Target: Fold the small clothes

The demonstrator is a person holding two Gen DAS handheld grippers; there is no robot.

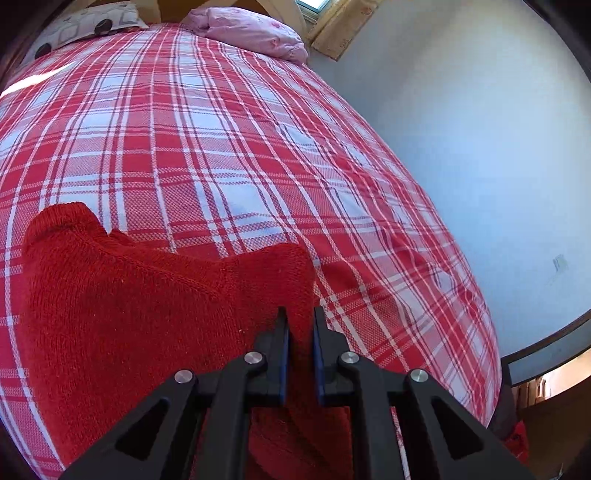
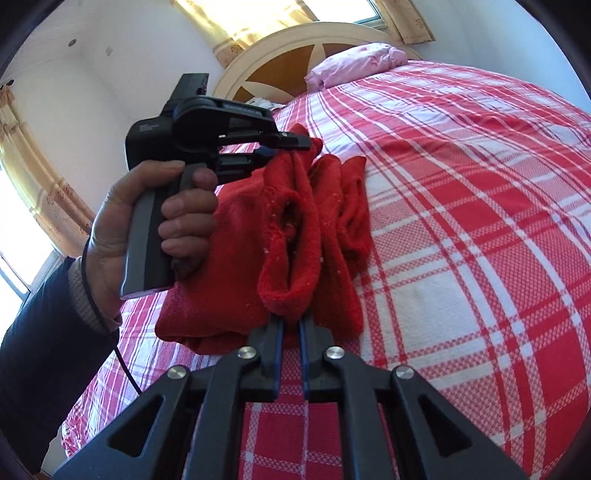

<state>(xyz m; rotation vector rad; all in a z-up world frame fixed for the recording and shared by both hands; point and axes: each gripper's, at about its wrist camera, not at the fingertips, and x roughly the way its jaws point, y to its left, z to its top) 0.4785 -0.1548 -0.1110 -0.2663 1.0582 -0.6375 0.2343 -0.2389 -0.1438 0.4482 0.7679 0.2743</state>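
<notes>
Your left gripper (image 1: 300,314) & right gripper (image 2: 291,320) are both clamped on the red knit garment (image 2: 258,229), bunched over the near-left part of the plaid bedspread (image 2: 461,206); pink pillow (image 2: 356,62) far end.

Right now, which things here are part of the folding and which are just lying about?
Part of the job:
- red knitted garment
- left gripper, shut on it
- right gripper, shut on it

Just lying about:
- pink pillow
- patterned pillow
- curtains
</notes>
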